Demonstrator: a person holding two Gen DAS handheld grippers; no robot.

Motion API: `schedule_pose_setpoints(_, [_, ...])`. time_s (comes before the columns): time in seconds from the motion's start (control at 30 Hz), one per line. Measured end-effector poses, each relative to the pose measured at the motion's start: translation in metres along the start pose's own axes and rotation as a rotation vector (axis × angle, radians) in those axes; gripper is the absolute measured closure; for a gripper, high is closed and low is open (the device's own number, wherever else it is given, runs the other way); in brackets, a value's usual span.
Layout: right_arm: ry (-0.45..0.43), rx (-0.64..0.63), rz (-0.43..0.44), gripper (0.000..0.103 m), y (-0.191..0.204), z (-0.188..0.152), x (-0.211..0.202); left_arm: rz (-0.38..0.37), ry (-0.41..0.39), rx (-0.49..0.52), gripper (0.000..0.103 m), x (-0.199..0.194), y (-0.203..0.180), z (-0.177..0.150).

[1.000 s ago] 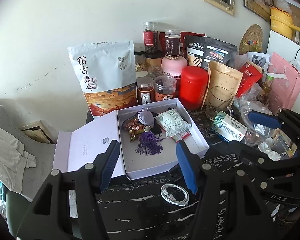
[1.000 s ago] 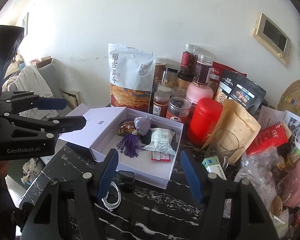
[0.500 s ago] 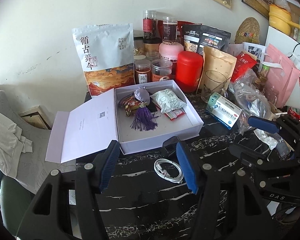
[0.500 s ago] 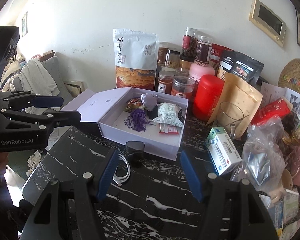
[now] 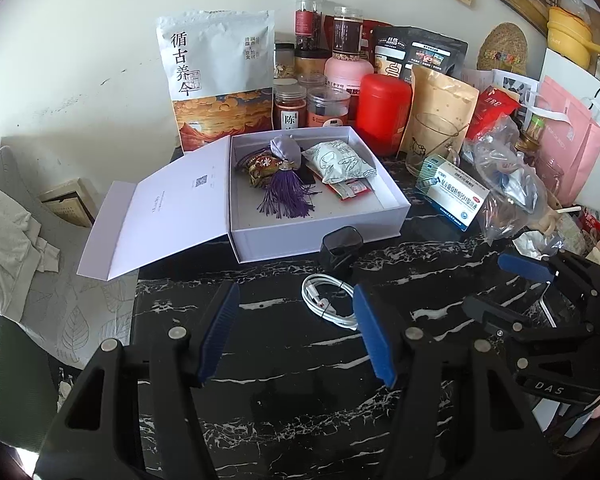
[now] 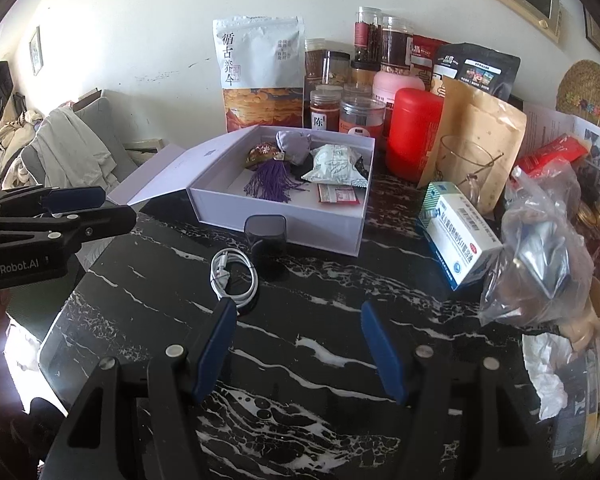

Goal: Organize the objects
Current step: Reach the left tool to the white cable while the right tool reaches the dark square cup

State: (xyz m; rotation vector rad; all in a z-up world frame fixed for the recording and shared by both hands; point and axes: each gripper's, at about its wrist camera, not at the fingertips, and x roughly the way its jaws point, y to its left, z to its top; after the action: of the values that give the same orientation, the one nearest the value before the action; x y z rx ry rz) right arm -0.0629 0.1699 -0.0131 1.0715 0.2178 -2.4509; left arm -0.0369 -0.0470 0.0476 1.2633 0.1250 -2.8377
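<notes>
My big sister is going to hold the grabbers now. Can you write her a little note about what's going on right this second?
Left gripper: open, holding nothing, above the black marble table.
Right gripper: open, holding nothing, also above the table.
The white box sits open, lid flapped out to the left. Inside: a purple tassel sachet, a white packet and a small red-and-white sachet.
Out on the table in front of the box: a coiled white cable and a small black charger case. A medicine box lies to the right.
Done: some things are boxed.
Left: probably the cable and case, then closing the lid.
</notes>
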Motion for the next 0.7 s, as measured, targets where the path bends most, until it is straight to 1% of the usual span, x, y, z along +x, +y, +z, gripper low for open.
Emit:
schedule_pose_setpoints(0.17, [0.034,0.012,0.01,0.038,-0.005,-0.011,0.014,-0.033,0.039,0.006,0.046,0.017,-0.009,-0.015])
schedule_pose_setpoints(0.33, [0.072,0.04,0.007,0.038,-0.014,-0.019,0.028,-0.081,0.067,0.022,0.045,0.04,-0.022,-0.026])
schedule_pose_setpoints(0.47, [0.09,0.057,0.001,0.038,-0.024,-0.023,0.036,-0.11,0.092,0.018,0.042,0.06,-0.028,-0.028])
schedule_pose_setpoints(0.7, [0.115,0.071,-0.001,0.038,-0.036,-0.025,0.053,-0.132,0.147,-0.014,0.041,0.099,-0.03,-0.03])
